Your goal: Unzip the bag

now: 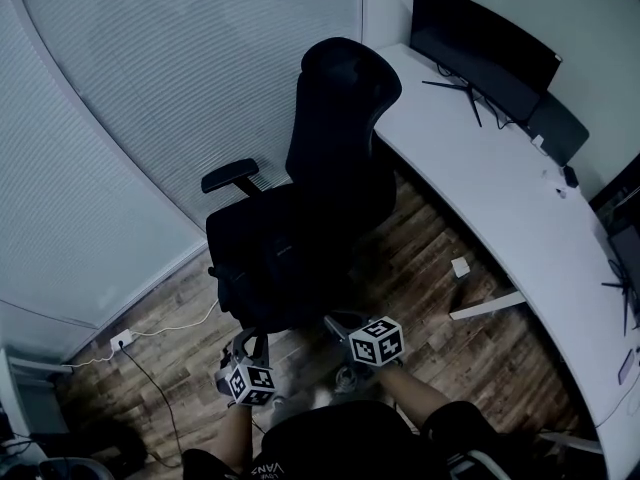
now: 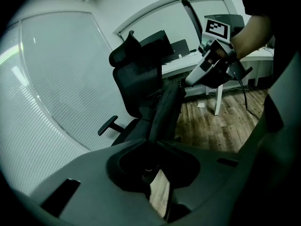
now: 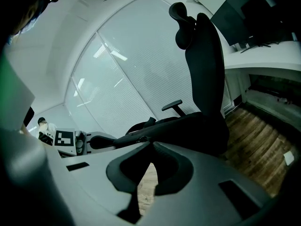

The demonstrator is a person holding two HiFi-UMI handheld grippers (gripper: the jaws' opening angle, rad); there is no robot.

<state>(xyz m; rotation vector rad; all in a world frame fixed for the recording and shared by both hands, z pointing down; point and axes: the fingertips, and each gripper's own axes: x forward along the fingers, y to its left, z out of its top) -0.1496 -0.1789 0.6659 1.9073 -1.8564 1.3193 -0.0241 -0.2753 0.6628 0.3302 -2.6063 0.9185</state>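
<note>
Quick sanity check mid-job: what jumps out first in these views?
A black office chair fills mid-floor with a dark bag on its seat. At the seat's near edge the left tool grips the bag; the right tool is shut beside it. A white desk curves along the right.

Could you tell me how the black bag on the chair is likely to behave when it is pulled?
Probably floppy: the black bag is drawn into a soft band between the left tongs and the right tongs. It may also slide, since it seems only to rest on the office chair.
</note>
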